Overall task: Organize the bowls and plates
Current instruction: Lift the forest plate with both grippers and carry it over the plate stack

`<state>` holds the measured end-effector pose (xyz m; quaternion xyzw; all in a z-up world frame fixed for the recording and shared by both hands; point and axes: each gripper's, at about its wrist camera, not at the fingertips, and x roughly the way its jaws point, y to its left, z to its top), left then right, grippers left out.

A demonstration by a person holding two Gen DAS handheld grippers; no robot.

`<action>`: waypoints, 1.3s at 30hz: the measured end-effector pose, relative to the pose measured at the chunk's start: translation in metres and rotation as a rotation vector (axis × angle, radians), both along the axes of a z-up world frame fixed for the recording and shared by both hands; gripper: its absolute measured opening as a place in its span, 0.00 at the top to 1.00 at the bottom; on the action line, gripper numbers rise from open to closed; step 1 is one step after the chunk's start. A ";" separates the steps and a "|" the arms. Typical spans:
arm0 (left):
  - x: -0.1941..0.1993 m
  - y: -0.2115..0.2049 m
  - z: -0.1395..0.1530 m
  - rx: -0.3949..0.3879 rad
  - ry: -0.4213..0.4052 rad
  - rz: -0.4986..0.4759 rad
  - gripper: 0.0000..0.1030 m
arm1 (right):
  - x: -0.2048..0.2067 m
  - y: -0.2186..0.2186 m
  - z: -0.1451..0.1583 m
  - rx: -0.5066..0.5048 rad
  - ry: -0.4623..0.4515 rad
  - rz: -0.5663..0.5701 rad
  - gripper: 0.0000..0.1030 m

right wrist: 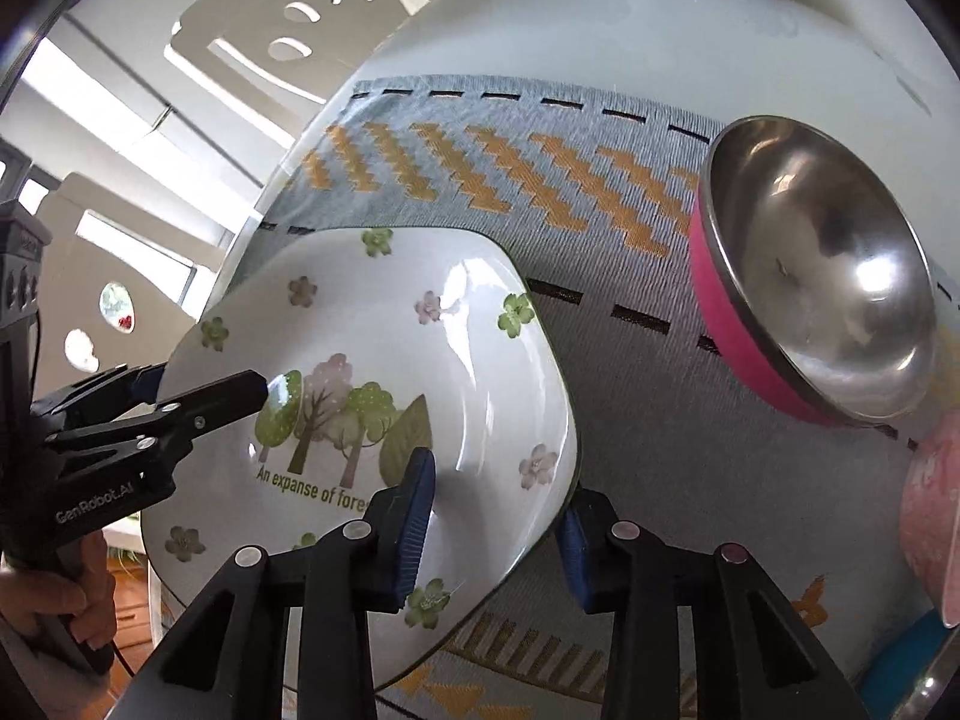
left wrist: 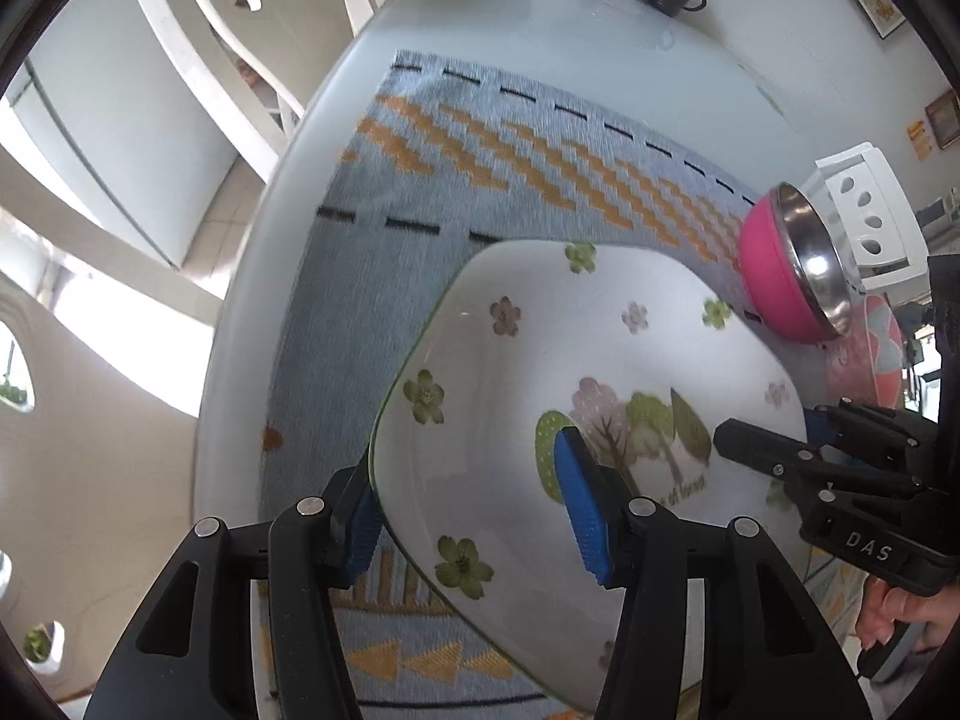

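Together, both grippers' jaws grasp the plate (right wrist: 384, 360) lettered "An expanse of fores…".

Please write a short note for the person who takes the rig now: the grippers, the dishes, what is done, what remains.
Left gripper: shut on the floral plate, at its left rim.
Right gripper: shut on the same plate, at the opposite rim.
The plate is tilted above the woven mat.
The pink steel bowl sits on the mat to the right; a pink dish lies beyond it.
Done: plate gripped.
Left: set the plate down, then sort the bowls.
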<state>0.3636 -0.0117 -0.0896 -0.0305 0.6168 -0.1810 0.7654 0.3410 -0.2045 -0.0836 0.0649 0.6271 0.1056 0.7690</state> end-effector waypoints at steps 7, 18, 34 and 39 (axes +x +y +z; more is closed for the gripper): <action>-0.025 -0.003 0.007 -0.035 0.001 -0.019 0.53 | -0.010 0.003 0.014 -0.020 -0.029 0.034 0.71; -0.045 -0.003 0.019 -0.035 -0.010 -0.030 0.53 | -0.050 0.002 0.016 0.031 -0.018 0.024 0.72; -0.086 -0.013 0.032 -0.051 -0.029 -0.050 0.53 | -0.081 0.000 0.025 0.005 -0.048 0.028 0.72; -0.099 -0.017 0.040 -0.053 -0.040 -0.060 0.53 | -0.087 -0.001 0.030 -0.008 -0.065 0.025 0.72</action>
